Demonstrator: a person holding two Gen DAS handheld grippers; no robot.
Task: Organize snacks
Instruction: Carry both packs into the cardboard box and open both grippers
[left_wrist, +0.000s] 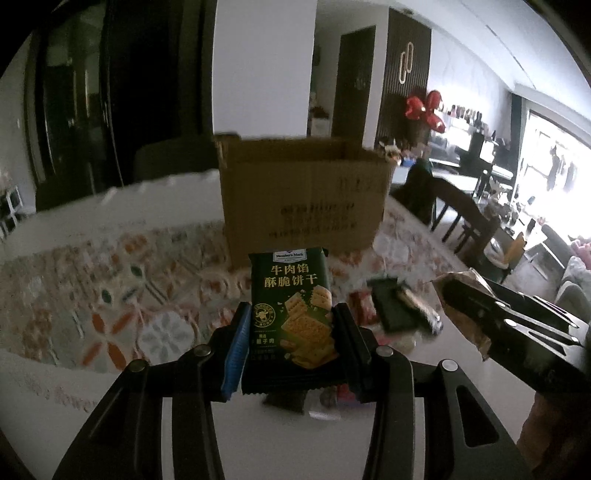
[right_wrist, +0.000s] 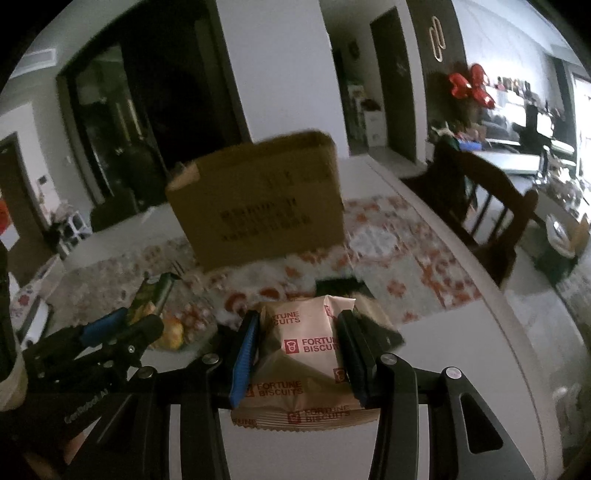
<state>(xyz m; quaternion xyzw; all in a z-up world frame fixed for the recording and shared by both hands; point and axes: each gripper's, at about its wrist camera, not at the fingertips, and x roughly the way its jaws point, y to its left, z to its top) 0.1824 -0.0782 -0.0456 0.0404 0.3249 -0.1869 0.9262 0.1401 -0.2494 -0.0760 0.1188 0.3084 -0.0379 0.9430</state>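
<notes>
Two packets are up off the table, one in each of your grippers. On your left, the left gripper (left_wrist: 290, 350) has its jaws closed partway onto a dark green cracker packet (left_wrist: 291, 314), standing upright between the blue pad and the black one, clear of the patterned tablecloth (left_wrist: 110, 295). Dead ahead sits the open cardboard box (left_wrist: 303, 195) on that cloth, with more snack packets (left_wrist: 395, 306) lying loose in front of it. Over to your right, the right gripper (right_wrist: 295, 350) is clamped partway shut on a pale Fortune Biscuits packet (right_wrist: 306, 343), crumpled between the pads and held above the white table (right_wrist: 461, 350), near the box.
</notes>
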